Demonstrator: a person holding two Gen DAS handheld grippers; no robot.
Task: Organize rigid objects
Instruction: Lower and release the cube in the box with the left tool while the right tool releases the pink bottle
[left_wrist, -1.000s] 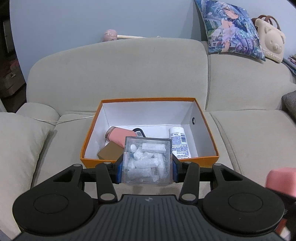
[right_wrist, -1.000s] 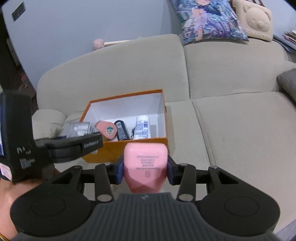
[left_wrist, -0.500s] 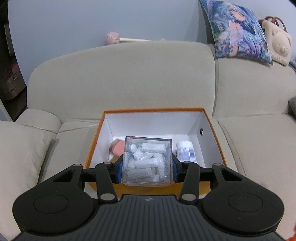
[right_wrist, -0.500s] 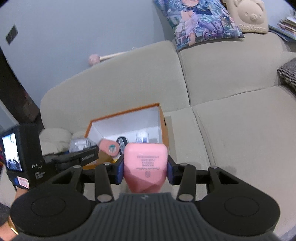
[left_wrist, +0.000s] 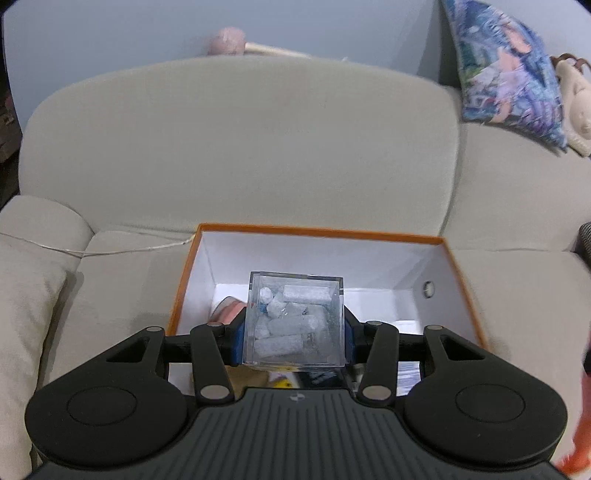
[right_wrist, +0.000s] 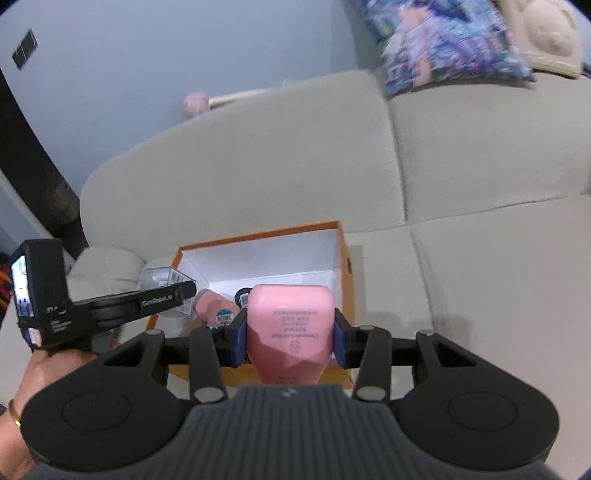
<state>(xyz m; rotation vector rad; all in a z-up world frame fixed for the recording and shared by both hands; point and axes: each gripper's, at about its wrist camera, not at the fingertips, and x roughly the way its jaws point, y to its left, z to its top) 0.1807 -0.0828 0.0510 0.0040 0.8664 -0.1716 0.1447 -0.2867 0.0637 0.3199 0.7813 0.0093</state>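
Observation:
An orange box with white inside walls (left_wrist: 369, 258) (right_wrist: 343, 258) sits on the beige sofa. My left gripper (left_wrist: 293, 332) is shut on a clear plastic cube (left_wrist: 295, 317) holding several white rolls, and it hangs over the box's near half. My right gripper (right_wrist: 290, 332) is shut on a pink container (right_wrist: 290, 325), just before the box's near right corner. In the right wrist view the left gripper (right_wrist: 173, 295) reaches in from the left with the clear cube (right_wrist: 162, 278) over the box's left rim. A pink bottle (right_wrist: 212, 306) and other small items lie inside the box.
The sofa backrest (left_wrist: 240, 147) rises behind the box. A patterned cushion (left_wrist: 509, 70) and a bear-shaped bag (left_wrist: 576, 107) rest on its top right. A white cable (left_wrist: 110, 253) runs along the left seat. A hand (right_wrist: 48, 369) holds the left tool.
Both grippers have moved toward the box with their loads still held. The box fills more of each view, and the clear cube now hangs over its inside.

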